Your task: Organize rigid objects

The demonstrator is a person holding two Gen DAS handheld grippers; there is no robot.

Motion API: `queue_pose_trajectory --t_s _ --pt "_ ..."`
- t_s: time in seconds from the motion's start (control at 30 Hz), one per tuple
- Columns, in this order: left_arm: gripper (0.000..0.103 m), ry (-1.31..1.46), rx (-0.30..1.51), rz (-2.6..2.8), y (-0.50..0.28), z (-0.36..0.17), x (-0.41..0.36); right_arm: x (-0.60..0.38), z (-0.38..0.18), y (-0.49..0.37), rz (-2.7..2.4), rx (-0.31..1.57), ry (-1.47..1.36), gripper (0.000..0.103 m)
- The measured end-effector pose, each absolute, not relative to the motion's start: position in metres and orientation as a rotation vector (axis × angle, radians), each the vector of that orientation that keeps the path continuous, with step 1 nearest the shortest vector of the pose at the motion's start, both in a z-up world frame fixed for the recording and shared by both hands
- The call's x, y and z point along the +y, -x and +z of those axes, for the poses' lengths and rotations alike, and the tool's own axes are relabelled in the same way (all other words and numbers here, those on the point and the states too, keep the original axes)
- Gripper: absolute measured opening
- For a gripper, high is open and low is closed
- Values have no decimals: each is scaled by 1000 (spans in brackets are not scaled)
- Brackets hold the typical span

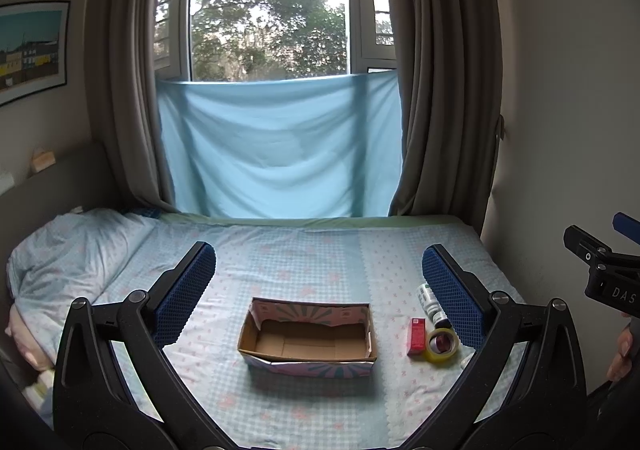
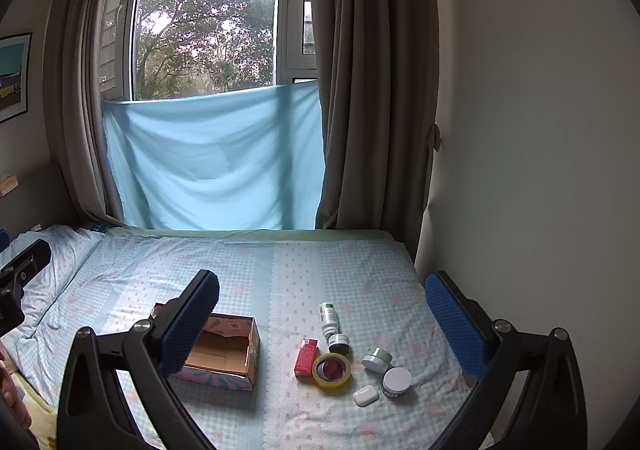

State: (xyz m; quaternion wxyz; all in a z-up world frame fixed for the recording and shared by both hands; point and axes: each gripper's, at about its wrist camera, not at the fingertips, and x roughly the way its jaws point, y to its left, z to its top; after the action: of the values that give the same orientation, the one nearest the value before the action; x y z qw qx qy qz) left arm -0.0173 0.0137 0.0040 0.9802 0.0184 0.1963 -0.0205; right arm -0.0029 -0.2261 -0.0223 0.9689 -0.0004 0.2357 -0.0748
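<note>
Cardboard box point(image 1: 307, 334) open on bed | left gripper point(image 1: 318, 292) jaws spread, hovering above | right gripper point(image 2: 322, 324) jaws spread, hovering

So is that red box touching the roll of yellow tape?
Touching, it seems. In the right wrist view the tape roll lies right against the red box, its rim overlapping the box's lower corner with no bedsheet showing between them.

Each black claw point(image 1: 318, 294) has silver screws and blue, dimpled pads point(image 2: 454, 320); bare skin point(image 1: 620, 354) edges the frame.
</note>
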Motion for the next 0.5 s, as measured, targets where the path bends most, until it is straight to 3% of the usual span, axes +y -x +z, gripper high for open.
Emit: queue_pose_trajectory --t_s 0.5 --pt "103 -35 402 -48 16 4 13 -225 -23 3 -151 476 1 103"
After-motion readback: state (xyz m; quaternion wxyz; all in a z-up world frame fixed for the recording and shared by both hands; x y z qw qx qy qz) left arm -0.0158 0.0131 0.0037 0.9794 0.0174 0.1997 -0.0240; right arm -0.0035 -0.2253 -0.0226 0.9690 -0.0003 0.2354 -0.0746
